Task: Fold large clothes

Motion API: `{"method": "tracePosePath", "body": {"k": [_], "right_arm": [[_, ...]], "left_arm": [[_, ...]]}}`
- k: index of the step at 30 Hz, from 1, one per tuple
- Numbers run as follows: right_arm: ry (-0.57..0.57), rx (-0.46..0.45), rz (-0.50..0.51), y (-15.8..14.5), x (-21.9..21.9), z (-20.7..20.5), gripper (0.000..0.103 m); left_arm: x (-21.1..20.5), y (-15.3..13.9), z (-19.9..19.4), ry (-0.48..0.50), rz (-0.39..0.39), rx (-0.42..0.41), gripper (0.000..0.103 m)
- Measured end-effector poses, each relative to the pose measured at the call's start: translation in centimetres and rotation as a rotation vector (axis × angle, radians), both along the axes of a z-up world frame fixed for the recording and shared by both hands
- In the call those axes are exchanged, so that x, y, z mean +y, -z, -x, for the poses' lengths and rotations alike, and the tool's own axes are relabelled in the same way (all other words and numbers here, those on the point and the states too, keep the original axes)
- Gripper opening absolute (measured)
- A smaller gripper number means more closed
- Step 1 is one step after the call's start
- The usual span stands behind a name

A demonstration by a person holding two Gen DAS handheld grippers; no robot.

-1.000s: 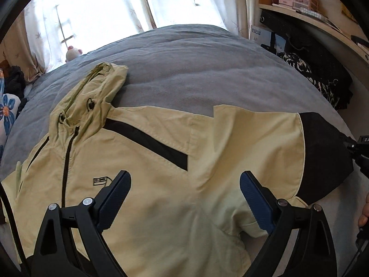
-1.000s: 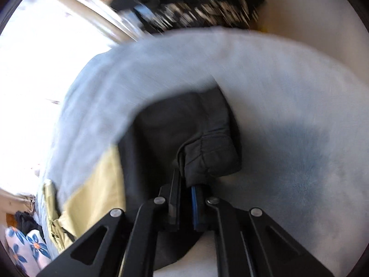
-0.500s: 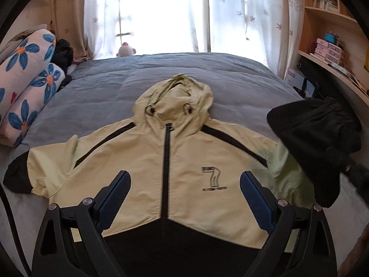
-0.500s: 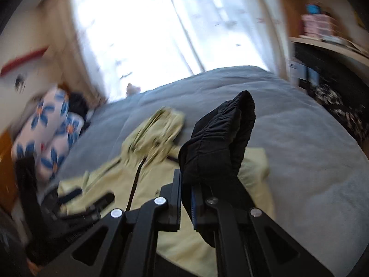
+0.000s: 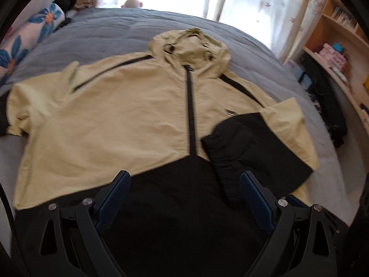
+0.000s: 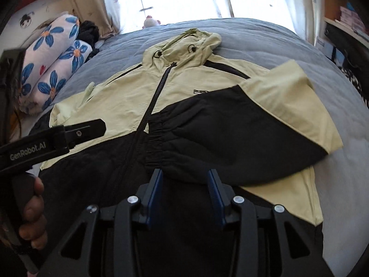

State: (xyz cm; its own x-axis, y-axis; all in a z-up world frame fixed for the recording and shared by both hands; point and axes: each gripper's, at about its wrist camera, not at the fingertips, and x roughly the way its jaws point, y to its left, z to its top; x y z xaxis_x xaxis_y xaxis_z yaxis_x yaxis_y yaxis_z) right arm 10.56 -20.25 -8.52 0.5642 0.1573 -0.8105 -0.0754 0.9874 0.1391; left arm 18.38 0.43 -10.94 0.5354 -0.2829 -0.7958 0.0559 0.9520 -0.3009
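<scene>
A pale yellow and black hooded jacket lies front up on the grey bed, also in the right wrist view. Its right sleeve is folded across the chest, black cuff near the zipper. My left gripper is open above the black hem. My right gripper is open, just behind the folded sleeve's black part and empty. The left gripper's body shows at the left of the right wrist view.
Flowered pillows lie at the bed's left. A small plush toy sits by the curtained window. Shelves with boxes and dark clothes run along the right. The jacket's other sleeve lies spread to the left.
My right gripper carried the black-cuffed sleeve over the jacket's chest, laid it down and opened. My left gripper swung over the hem.
</scene>
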Motion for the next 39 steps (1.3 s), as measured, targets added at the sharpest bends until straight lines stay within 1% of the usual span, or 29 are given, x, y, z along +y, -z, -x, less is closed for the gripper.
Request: {"method": "tracePosePath", "body": {"k": [2, 4, 5, 6, 7, 8, 10, 13, 18, 21, 25, 26, 28, 29, 30, 32, 35, 36, 39], "right_arm": [[0.035, 0.000, -0.020, 0.1, -0.6, 0.4, 0.040], [0.075, 0.011, -0.052, 0.4, -1.9, 1.1, 0.040], [0.058, 0.029, -0.087, 0.6, -2.3, 1.3, 0.040], [0.073, 0.037, -0.102, 0.8, -2.8, 1.6, 0.040], [0.086, 0.043, -0.111, 1.0, -3.2, 1.8, 0.040], [0.098, 0.051, -0.123, 1.2, -3.7, 1.9, 0.040], [0.121, 0.067, -0.150, 1.6, -4.4, 2.2, 0.040], [0.148, 0.079, -0.185, 2.1, -5.3, 2.4, 0.040], [0.169, 0.083, -0.209, 2.4, -6.0, 2.4, 0.040], [0.171, 0.085, -0.211, 2.6, -6.1, 2.4, 0.040], [0.175, 0.082, -0.213, 2.8, -6.1, 2.5, 0.040], [0.175, 0.083, -0.210, 2.8, -6.1, 2.5, 0.040], [0.176, 0.088, -0.204, 3.0, -6.0, 2.5, 0.040], [0.176, 0.091, -0.201, 3.1, -5.9, 2.5, 0.040], [0.177, 0.093, -0.199, 3.1, -5.8, 2.5, 0.040], [0.177, 0.091, -0.196, 3.1, -5.8, 2.6, 0.040], [0.181, 0.090, -0.182, 3.1, -6.0, 2.7, 0.040], [0.184, 0.090, -0.181, 3.1, -6.1, 2.8, 0.040], [0.192, 0.092, -0.178, 3.0, -6.4, 2.9, 0.040]], "left_arm": [[-0.9, 0.4, -0.1, 0.046, 0.090, 0.015, 0.095], [-1.8, 0.8, -0.3, 0.081, 0.156, 0.029, 0.095], [-2.1, 1.1, -0.4, 0.094, 0.179, 0.037, 0.094], [-2.6, 1.5, -0.6, 0.106, 0.197, 0.049, 0.089], [-3.1, 1.9, -0.8, 0.115, 0.211, 0.062, 0.081], [-3.6, 2.4, -1.1, 0.128, 0.228, 0.080, 0.077], [-4.5, 3.3, -1.4, 0.143, 0.260, 0.113, 0.062], [-5.4, 4.5, -1.9, 0.143, 0.297, 0.156, 0.060], [-6.4, 6.6, -2.8, 0.120, 0.319, 0.215, 0.060], [-6.9, 7.0, -3.3, 0.117, 0.308, 0.217, 0.060], [-7.7, 7.2, -4.0, 0.118, 0.271, 0.213, 0.060], [-7.9, 7.1, -4.1, 0.116, 0.253, 0.210, 0.057], [-8.2, 6.9, -4.1, 0.107, 0.171, 0.197, 0.028], [-8.5, 6.8, -4.2, 0.114, 0.138, 0.197, 0.027], [-8.7, 6.7, -4.2, 0.114, 0.119, 0.193, 0.024], [-9.0, 6.1, -4.1, 0.112, 0.103, 0.181, 0.022], [-9.4, 4.5, -4.2, 0.122, 0.067, 0.149, 0.021], [-9.4, 3.5, -4.2, 0.131, 0.052, 0.123, 0.021], [-9.0, -0.7, -4.3, 0.163, 0.003, 0.015, 0.021]]}}
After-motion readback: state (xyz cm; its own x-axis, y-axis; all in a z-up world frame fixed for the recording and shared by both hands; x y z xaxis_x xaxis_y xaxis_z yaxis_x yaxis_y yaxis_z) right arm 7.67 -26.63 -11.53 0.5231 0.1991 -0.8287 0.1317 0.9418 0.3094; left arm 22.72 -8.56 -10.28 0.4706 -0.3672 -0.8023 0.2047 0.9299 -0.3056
